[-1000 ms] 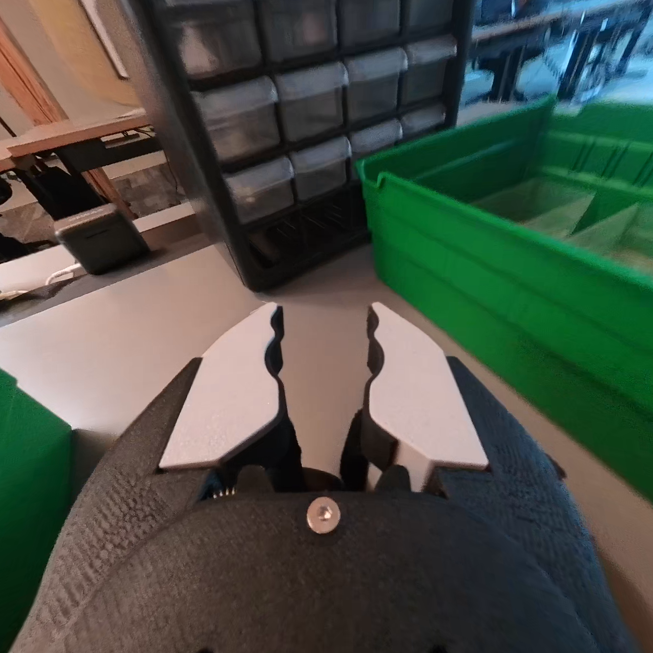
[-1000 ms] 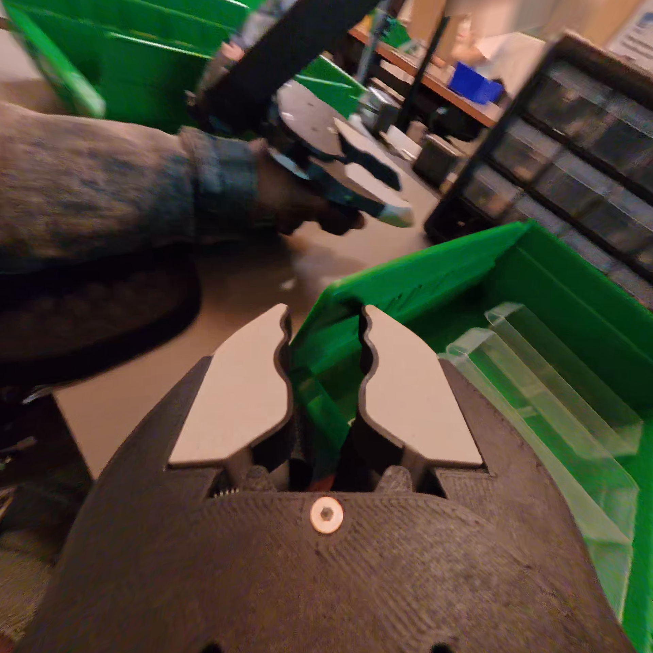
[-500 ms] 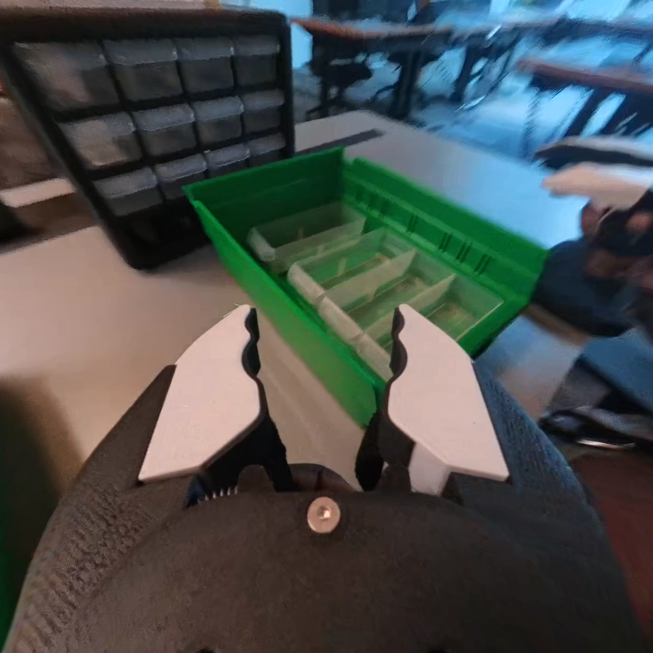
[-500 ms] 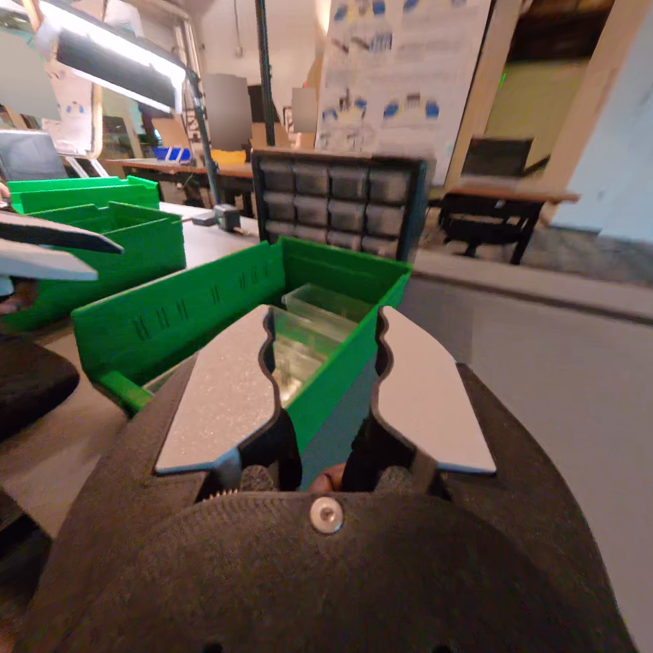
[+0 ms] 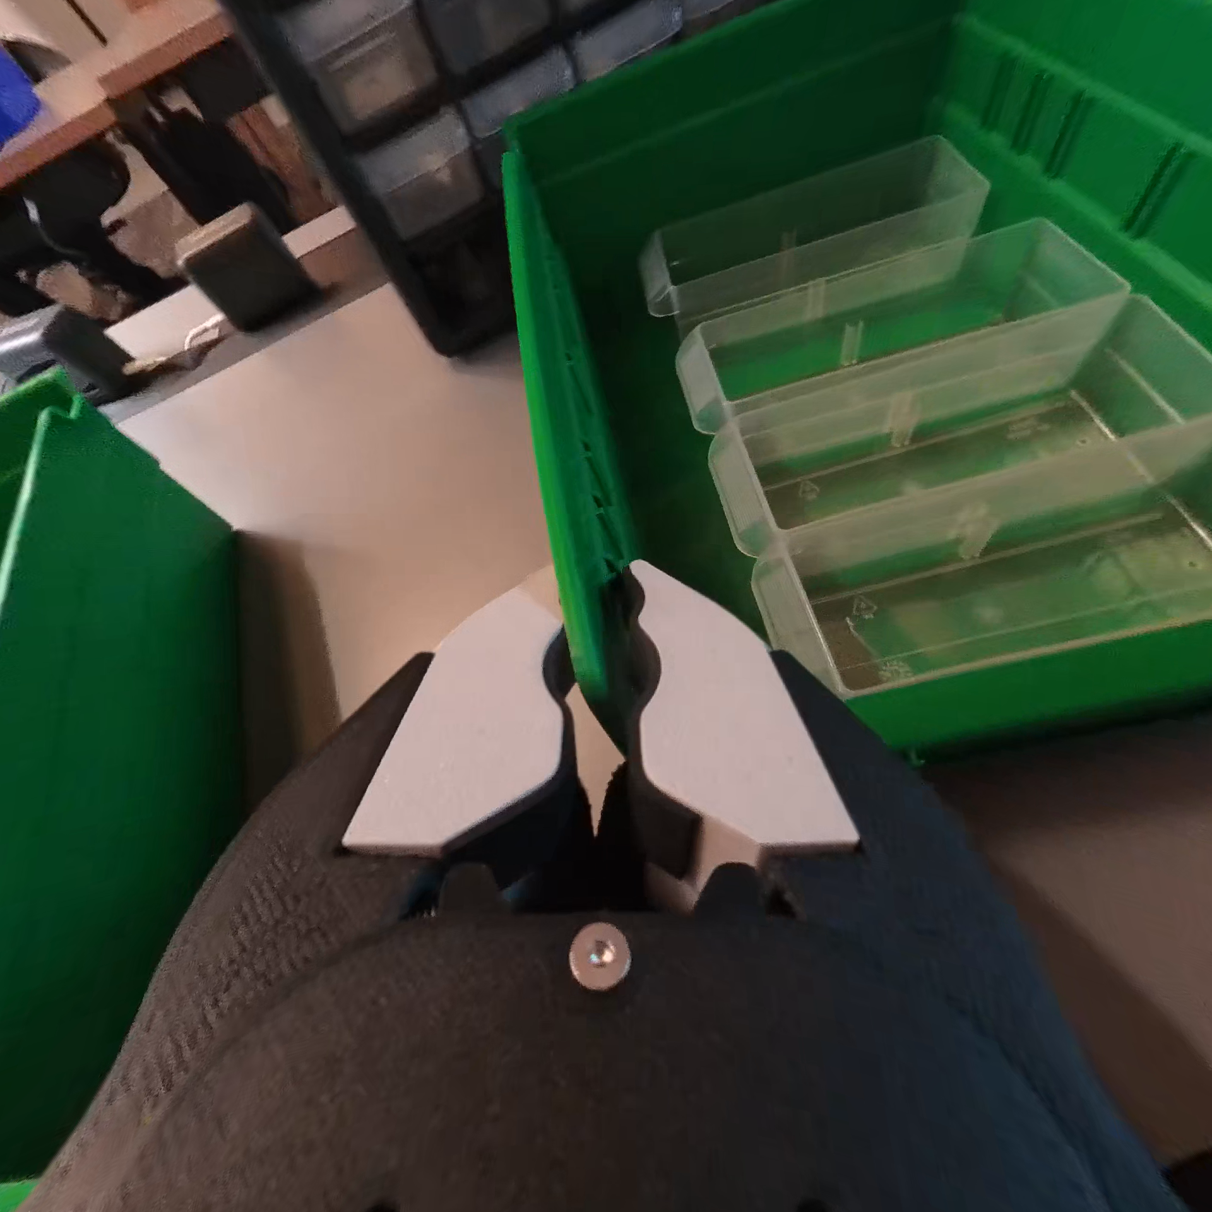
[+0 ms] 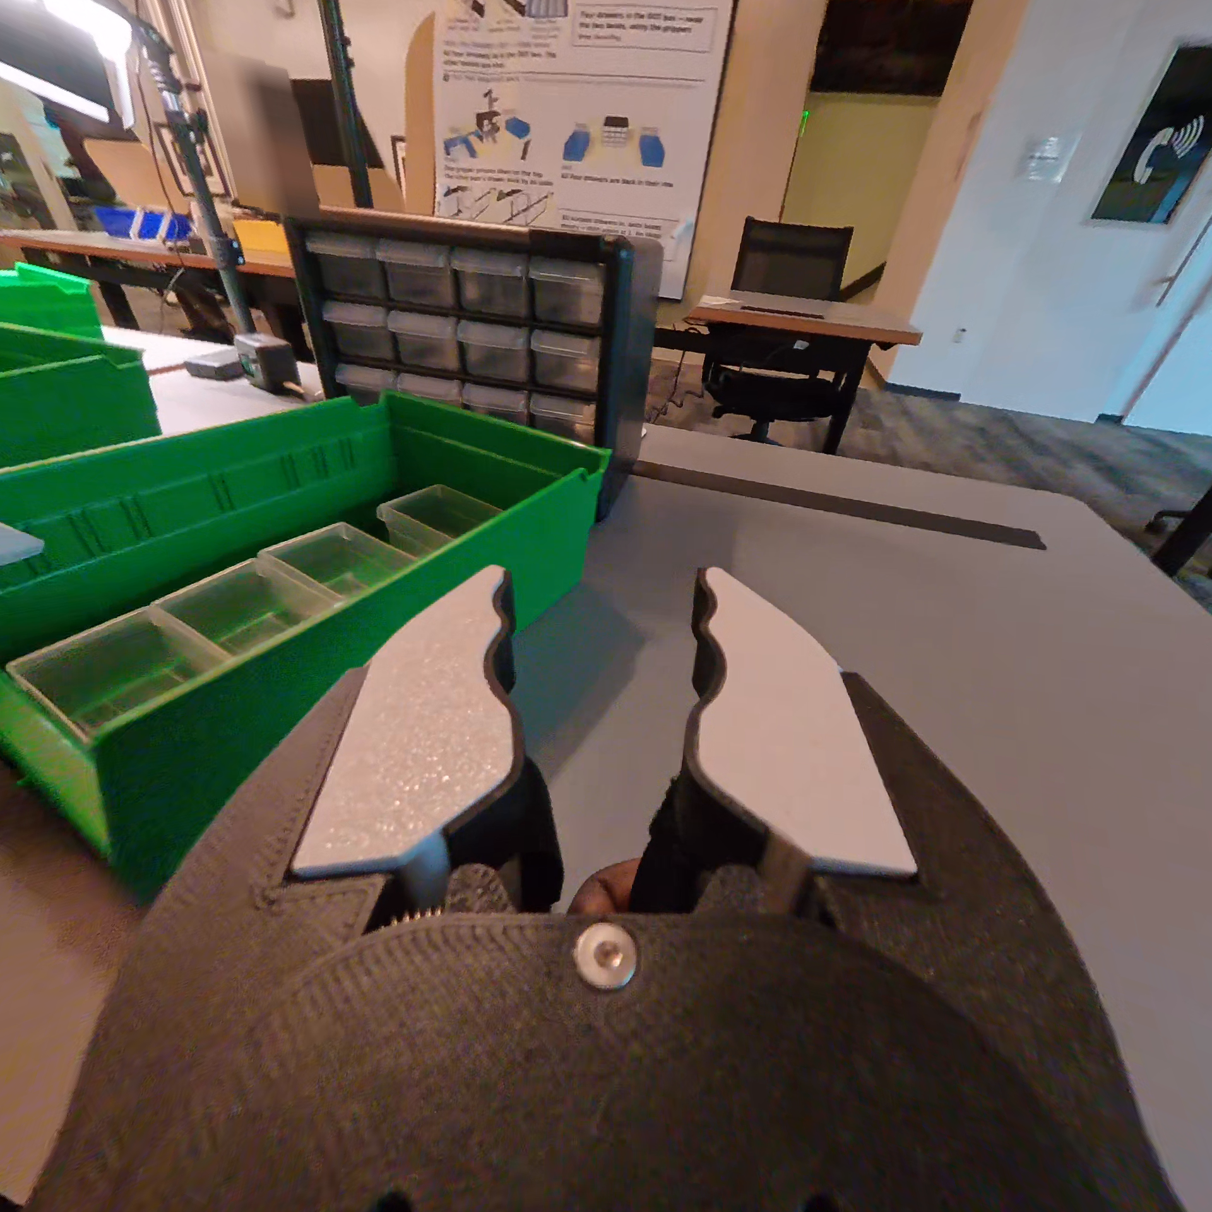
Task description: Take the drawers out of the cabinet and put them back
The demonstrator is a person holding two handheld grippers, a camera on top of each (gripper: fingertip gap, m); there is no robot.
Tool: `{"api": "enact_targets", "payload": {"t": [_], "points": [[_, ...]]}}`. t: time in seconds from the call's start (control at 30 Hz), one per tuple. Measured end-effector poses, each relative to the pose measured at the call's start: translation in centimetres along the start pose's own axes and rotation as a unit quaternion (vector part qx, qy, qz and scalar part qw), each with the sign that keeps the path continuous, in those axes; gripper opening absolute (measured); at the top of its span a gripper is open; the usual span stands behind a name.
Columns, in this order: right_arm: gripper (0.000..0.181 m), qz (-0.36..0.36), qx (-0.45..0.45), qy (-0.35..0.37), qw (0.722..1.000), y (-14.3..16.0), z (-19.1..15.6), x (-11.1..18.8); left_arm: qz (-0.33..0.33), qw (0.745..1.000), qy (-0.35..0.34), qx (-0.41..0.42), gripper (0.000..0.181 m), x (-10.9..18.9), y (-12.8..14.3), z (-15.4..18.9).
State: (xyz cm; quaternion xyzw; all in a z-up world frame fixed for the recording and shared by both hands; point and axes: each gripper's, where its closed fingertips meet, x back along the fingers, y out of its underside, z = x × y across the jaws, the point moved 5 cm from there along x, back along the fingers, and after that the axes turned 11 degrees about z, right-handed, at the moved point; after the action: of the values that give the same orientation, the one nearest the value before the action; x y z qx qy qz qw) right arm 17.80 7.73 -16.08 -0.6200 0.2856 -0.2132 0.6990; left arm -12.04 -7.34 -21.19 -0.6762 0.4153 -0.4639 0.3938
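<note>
The left gripper (image 5: 600,629) is clamped on the near corner of a green bin's (image 5: 577,498) side wall, one finger outside the wall and one inside, the jaws nearly closed with only the thin plastic between them. Only the left wrist view shows this grip; it also shows a second green bin (image 5: 111,656) at far left, bare bench (image 5: 367,472) between the two, and the lower corner of the black cabinet (image 5: 406,197) behind. Inside the held bin four clear drawers (image 5: 918,406) lie side by side, out of the cabinet. The right wrist view gives the wider scene: the same bin (image 6: 459,590) at left with the drawers (image 6: 229,610) in a row, the cabinet (image 6: 459,328) standing just behind its far end with drawers showing in every slot visible above the bin, and a poster (image 6: 577,105) on the wall beyond. The right gripper (image 6: 603,629) hangs over grey bench (image 6: 918,656) right of the bin, jaws spread wide, holding and touching nothing.
</note>
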Motion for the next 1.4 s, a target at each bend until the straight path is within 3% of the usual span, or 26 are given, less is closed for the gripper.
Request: {"api": "enact_targets", "payload": {"t": [0.4,0.57,0.63,0.67,0.8,0.93,1.07,1.23,1.3,1.4], "points": [[0.048,-0.002,0.018,0.055,0.998,-0.1,3.8,1.2,-0.057,0.993,-0.094,-0.041,0.018,2.5,2.5,-6.9],[0.054,-0.023,0.006,0.027,0.999,1.5,4.4,1.0,-0.065,0.989,-0.122,-0.046,0.021,2.7,2.9,-8.0],[0.062,-0.022,-0.005,0.019,1.0,2.4,4.7,0.7,-0.062,0.993,-0.089,-0.045,0.026,3.0,2.8,-7.8],[0.065,-0.022,-0.014,0.016,1.0,2.9,4.8,0.6,-0.049,0.997,-0.058,-0.034,0.044,3.3,2.4,-7.5],[0.068,-0.033,-0.061,-0.001,0.998,3.9,5.2,0.3,0.075,0.996,0.039,0.03,0.066,6.8,-1.5,-8.1],[0.067,-0.016,-0.088,-0.003,0.996,3.7,5.6,0.5,0.167,0.986,0.015,-0.009,0.074,11.7,-3.3,-12.2],[0.067,-0.008,-0.106,0.002,0.994,3.7,5.9,0.6,0.115,0.988,0.007,-0.103,0.088,14.7,-0.4,-16.6],[0.067,-0.015,-0.104,0.003,0.994,3.8,5.9,0.5,0.069,0.972,0.119,-0.193,0.089,15.3,3.5,-19.1],[0.067,-0.017,-0.103,0.002,0.994,3.9,5.9,0.4,0.055,0.961,0.187,-0.195,0.089,15.0,4.9,-18.7],[0.067,-0.018,-0.108,0.004,0.994,3.9,6.0,0.4,0.03,0.951,0.228,-0.207,0.089,14.0,6.5,-18.9]]}}
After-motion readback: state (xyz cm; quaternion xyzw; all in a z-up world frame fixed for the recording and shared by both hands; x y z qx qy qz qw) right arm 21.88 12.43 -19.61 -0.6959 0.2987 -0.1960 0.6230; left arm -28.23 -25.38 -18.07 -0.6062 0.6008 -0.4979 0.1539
